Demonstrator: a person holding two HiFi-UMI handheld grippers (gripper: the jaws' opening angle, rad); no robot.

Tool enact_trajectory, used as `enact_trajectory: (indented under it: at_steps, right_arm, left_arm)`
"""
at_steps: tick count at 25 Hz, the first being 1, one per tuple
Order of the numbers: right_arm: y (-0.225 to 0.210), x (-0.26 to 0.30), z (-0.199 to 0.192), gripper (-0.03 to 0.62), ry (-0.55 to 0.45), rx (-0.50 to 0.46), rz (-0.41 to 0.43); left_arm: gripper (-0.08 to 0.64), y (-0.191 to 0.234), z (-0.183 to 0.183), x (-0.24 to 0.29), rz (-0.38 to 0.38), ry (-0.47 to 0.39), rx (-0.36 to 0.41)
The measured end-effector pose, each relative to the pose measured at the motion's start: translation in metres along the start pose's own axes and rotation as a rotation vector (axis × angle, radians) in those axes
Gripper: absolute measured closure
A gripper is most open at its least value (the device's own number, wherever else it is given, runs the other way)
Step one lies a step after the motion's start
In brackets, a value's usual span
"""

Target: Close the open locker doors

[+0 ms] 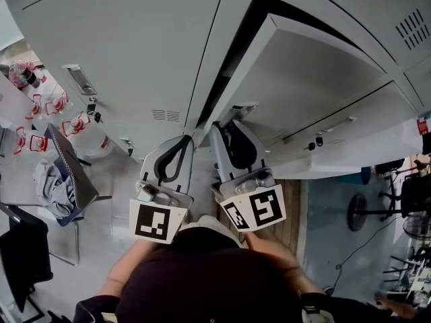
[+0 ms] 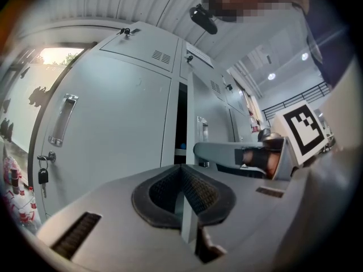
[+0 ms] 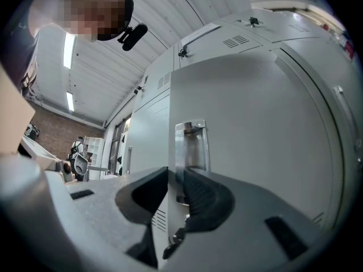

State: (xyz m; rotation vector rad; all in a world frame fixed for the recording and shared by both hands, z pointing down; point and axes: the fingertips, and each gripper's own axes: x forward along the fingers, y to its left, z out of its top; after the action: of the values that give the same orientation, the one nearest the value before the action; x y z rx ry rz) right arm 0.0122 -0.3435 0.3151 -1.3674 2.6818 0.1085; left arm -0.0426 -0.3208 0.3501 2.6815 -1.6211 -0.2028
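My right gripper, low centre of its view, is straddling the free edge of the open door just under the handle. Its jaws are part-spread, one on either side, not clearly pinching yet. My left gripper is idling, jaws pressed together on nothing, facing the dark gap mid-frame. I'm judging this the start of the closing swing. Next I'm needing to carry that edge into the gap until it's sitting flush.

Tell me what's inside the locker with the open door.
Through the dark gap beside the open locker door, only a pale shelf edge and something small and blue show. The door and darkness hide the rest.
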Motion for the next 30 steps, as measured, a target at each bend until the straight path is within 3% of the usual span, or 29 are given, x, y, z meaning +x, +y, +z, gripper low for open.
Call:
enact_trajectory:
  at_steps: [30]
  right_arm:
    - [-0.013, 0.023, -0.004, 0.529, 0.008, -0.006, -0.005]
  left_arm:
    - [0.557, 0.012, -0.008, 0.013, 0.016, 0.016, -0.019]
